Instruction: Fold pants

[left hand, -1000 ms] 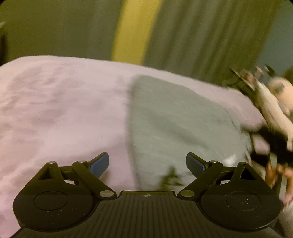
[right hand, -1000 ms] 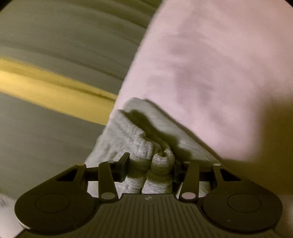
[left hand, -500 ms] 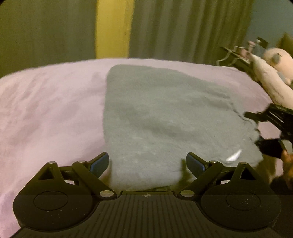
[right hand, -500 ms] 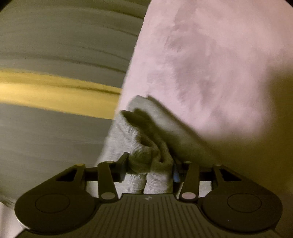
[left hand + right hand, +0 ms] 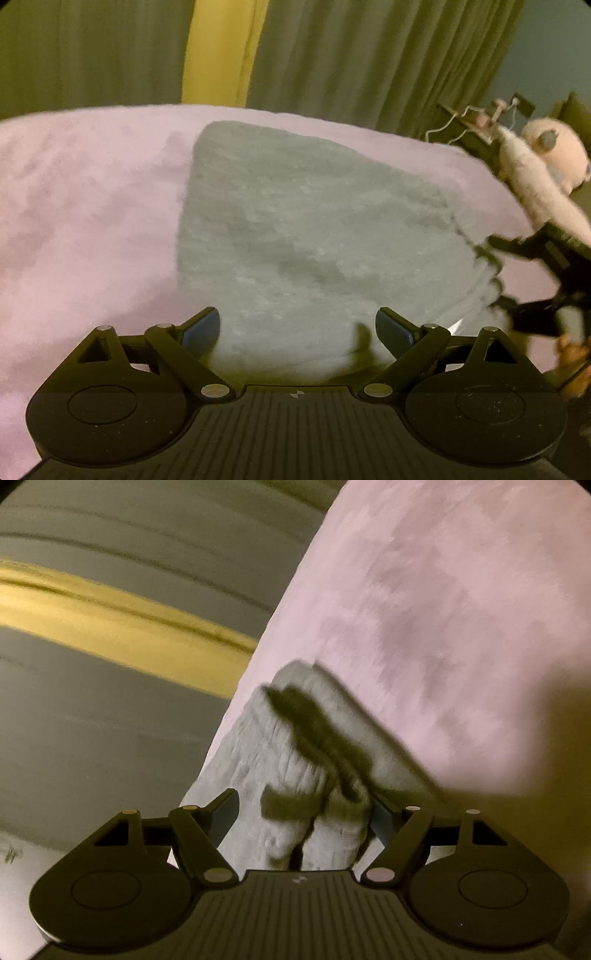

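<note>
The right tongs (image 5: 303, 812) clench the bunched edge of the grey pants (image 5: 314, 229), which stretch leftward toward the released left tongs (image 5: 297, 328) hovering at their near edge.

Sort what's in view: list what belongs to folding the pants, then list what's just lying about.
For the job:
pants, grey, spread on the pink blanket
right claw, shut on the bunched waistband
left claw, open over the near edge

Just lying about:
plush toy
curtains

pink blanket (image 5: 92, 221), green curtains (image 5: 351, 55), plush toy (image 5: 554, 155)
</note>
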`<state>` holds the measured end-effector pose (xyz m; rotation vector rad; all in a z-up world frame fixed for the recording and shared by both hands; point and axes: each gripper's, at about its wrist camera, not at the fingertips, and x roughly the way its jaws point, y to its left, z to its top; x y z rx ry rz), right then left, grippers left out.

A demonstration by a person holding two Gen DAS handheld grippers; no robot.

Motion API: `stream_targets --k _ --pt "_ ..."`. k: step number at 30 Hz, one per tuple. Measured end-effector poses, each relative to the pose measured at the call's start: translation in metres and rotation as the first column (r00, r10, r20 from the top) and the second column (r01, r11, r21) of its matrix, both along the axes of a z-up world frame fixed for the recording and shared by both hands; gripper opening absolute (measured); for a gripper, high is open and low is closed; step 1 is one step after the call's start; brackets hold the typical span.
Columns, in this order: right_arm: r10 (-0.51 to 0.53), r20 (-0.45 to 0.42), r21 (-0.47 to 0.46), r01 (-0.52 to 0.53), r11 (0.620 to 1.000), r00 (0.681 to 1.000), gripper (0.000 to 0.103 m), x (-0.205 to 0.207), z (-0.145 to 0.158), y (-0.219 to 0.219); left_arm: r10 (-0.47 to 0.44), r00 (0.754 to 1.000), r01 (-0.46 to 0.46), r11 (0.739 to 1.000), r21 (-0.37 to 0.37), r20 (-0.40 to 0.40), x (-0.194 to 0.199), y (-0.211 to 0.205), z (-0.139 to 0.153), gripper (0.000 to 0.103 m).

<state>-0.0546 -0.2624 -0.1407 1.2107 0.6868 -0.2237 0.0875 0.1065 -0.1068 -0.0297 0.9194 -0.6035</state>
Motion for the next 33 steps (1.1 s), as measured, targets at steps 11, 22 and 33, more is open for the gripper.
stream_targets --k 11,22,33 --pt "0.133 0.016 0.043 -0.134 0.99 0.991 0.095 0.01 -0.005 0.02 -0.026 0.998 0.021 0.996 0.082 0.065 -0.03 -0.014 0.002 0.095" --pt "0.105 -0.04 0.018 -0.104 0.994 0.994 0.047 0.004 -0.02 0.015 -0.045 0.996 0.028 0.976 0.216 0.075 -0.037 -0.03 -0.008 0.095" --pt "0.109 -0.043 0.005 -0.109 0.994 0.993 0.04 0.011 -0.014 0.017 -0.064 0.995 0.047 0.977 0.207 0.075 -0.044 -0.029 -0.005 0.095"
